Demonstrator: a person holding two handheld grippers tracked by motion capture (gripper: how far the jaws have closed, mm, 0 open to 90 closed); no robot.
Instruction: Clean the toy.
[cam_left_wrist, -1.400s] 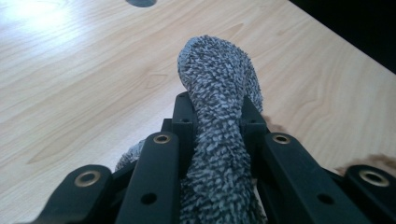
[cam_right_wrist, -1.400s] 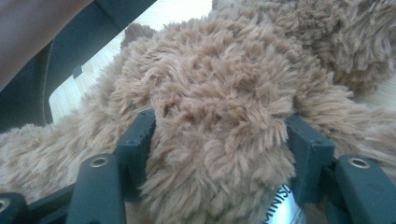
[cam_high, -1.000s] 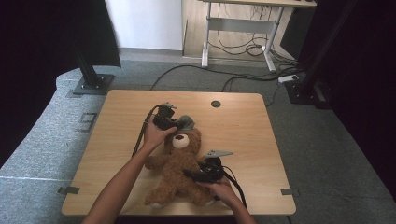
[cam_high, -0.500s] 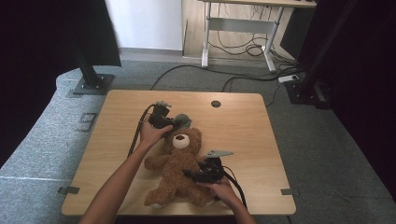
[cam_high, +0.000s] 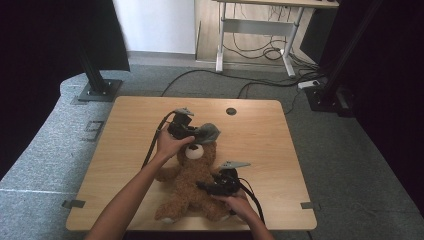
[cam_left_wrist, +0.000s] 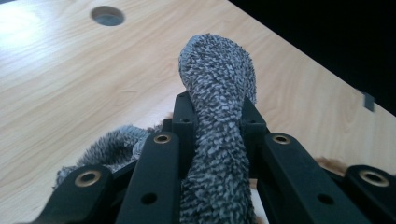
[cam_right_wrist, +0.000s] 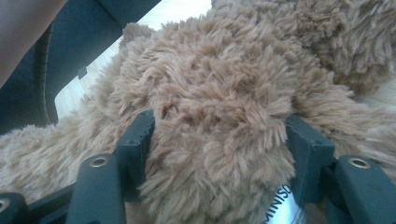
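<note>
One wooden table (cam_high: 135, 150) is carrying everything here, with a round cable hole (cam_high: 230, 111) sitting near its far edge. A brown teddy bear (cam_high: 192, 185) is lying on its back in the middle of the near half, head pointing toward the far side. A grey fuzzy cloth (cam_high: 207, 132) is hanging just above the bear's head, and in the left gripper view it is rising as a thick fold between the black jaws. The left gripper (cam_high: 189, 131) is pinching that cloth (cam_left_wrist: 217, 121), its jaws pressing tight on the fold. The right gripper (cam_high: 204, 186) is clamping a tuft of the bear's body (cam_right_wrist: 219, 116), jaws standing fairly wide around the plush. A small silver tag (cam_right_wrist: 280, 207) is peeking out beneath the fur, reading "MINISO".
</note>
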